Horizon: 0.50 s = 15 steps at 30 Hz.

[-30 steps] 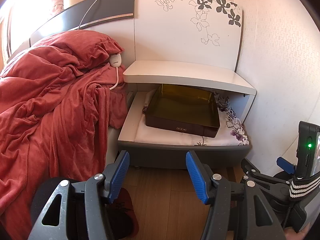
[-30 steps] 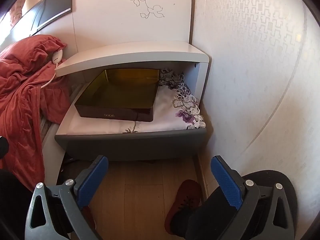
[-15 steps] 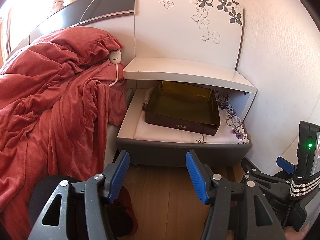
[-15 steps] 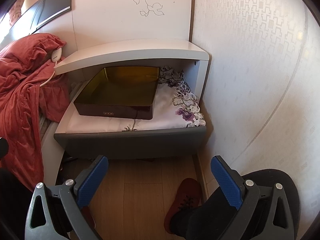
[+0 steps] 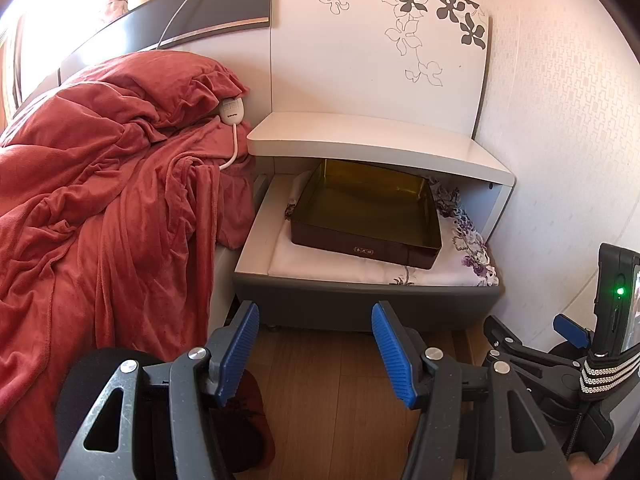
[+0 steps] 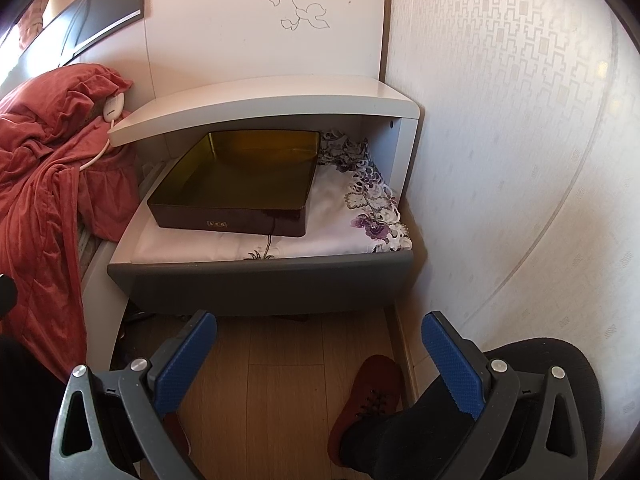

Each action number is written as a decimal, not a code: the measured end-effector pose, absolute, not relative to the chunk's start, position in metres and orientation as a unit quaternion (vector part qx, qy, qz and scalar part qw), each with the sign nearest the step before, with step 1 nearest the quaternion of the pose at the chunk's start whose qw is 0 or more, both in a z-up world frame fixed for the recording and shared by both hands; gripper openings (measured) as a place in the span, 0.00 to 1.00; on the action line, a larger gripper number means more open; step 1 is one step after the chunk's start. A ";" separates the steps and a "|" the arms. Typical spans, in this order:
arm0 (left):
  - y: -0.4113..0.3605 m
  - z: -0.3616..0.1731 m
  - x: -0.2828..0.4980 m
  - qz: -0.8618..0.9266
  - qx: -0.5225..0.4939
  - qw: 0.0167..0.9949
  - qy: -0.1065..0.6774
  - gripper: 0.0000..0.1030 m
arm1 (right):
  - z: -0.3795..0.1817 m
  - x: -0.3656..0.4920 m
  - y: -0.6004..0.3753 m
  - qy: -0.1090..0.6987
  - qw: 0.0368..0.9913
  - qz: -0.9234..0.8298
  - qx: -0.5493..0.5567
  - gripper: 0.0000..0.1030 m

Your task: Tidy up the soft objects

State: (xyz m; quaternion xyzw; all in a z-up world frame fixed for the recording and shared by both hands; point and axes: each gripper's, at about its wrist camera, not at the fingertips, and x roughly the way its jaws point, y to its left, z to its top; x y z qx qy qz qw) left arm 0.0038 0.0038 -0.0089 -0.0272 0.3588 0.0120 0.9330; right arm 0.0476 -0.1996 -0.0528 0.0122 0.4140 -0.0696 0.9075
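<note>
Grippers both spread wide, gripping nothing: left gripper (image 5: 315, 344) and right gripper (image 6: 318, 356) poised low over wood floor (image 6: 280, 380), in front of nightstand (image 5: 360, 300). Red blanket (image 5: 100, 200) heaped on bed, up and to the left of the left gripper, well apart from its fingers, draped down beside the nightstand. Floral cloth (image 6: 360, 216) spread in the nightstand's open shelf, ahead of and above both grippers, under dark tray (image 6: 240, 184). White controller (image 5: 231, 111) lying on the blanket's top edge. Red shoe (image 6: 370, 396) on floor near the right gripper.
</note>
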 end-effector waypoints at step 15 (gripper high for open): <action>0.004 -0.009 0.003 0.013 -0.028 0.933 0.360 0.58 | -0.053 0.047 -0.200 0.417 0.906 -0.069 0.012 1.00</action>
